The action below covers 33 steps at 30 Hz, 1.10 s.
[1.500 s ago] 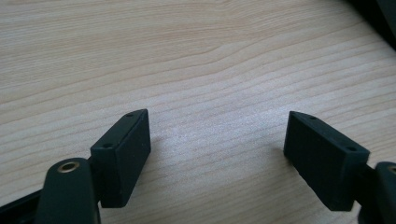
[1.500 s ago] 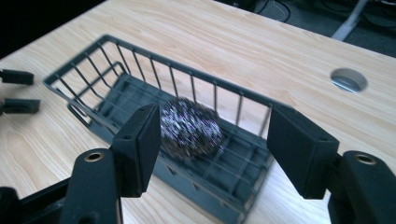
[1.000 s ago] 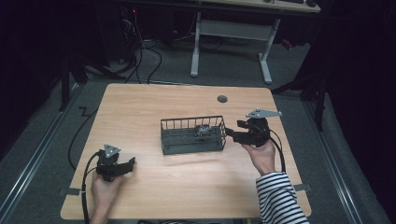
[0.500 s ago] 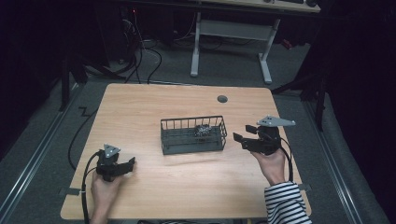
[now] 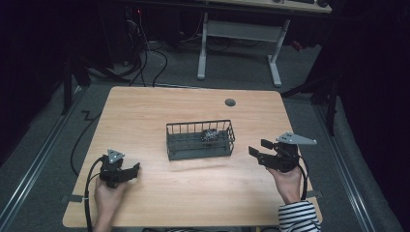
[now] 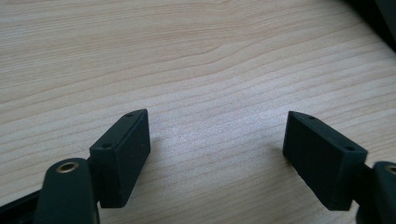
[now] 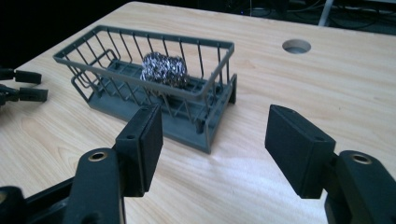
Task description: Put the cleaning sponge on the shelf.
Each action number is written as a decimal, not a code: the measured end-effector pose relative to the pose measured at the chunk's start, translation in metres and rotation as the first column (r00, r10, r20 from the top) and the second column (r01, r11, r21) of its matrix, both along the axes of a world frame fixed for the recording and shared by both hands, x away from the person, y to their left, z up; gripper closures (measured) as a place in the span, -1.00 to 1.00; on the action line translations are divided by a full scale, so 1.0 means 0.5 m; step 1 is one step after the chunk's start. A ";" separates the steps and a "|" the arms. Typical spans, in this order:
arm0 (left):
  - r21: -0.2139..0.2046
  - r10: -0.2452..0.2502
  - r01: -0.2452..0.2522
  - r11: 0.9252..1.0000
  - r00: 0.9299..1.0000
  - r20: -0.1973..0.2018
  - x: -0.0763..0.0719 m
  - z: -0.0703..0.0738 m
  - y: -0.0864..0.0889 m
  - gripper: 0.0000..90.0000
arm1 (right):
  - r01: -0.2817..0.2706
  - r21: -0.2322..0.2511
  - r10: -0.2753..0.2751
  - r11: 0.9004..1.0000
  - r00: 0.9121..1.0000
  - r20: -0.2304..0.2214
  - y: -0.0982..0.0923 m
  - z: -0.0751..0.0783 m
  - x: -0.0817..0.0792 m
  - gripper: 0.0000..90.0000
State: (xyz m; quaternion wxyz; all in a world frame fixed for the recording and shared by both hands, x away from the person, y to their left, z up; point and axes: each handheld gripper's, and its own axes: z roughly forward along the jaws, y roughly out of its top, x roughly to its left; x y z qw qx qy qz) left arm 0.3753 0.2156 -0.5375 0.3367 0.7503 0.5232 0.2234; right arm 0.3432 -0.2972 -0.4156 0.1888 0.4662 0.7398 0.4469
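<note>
A dark grey wire basket [image 5: 198,123] [image 7: 163,36] stands in the middle of the wooden table [image 5: 145,116], with a ball of steel wool [image 5: 211,135] [image 7: 164,69] inside near its right end. My right gripper [image 5: 257,147] [image 7: 215,135] hovers to the right of the basket, clear of it. It points at the basket's end, open, with nothing between its pads. My left gripper [image 5: 133,171] [image 6: 217,140] rests low near the front left of the table, open over bare wood. Its jaw tips also show at the far left of the right gripper view [image 7: 18,86].
A round cable hole [image 5: 230,102] [image 7: 296,45] is set in the table behind the basket. A white desk frame [image 5: 237,43] and loose cables [image 5: 154,58] lie on the floor beyond the far edge. Bare wood surrounds the basket on every side.
My right gripper has drawn back from the basket's right end, moving right and toward the near edge. The left gripper has stayed put.
</note>
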 end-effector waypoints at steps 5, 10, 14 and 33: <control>0.000 0.000 0.000 1.000 1.000 0.000 0.000 0.000 0.000 -0.47 | 0.012 0.015 -0.011 1.000 1.000 -0.019 -0.012 -0.024 -0.010 -0.17; 0.000 0.000 0.000 1.000 1.000 0.000 0.000 0.000 0.000 -0.47 | 0.024 0.020 -0.023 1.000 0.999 -0.037 -0.021 -0.050 -0.017 -0.17; 0.000 0.000 0.000 1.000 1.000 0.000 0.000 0.000 0.000 -0.47 | 0.035 0.024 -0.033 0.999 0.998 -0.052 -0.028 -0.067 -0.024 -0.17; 0.002 -0.002 0.002 1.000 1.000 -0.002 0.000 0.000 0.000 -0.48 | 0.074 0.021 -0.072 0.997 0.992 -0.104 -0.029 -0.145 -0.027 -0.17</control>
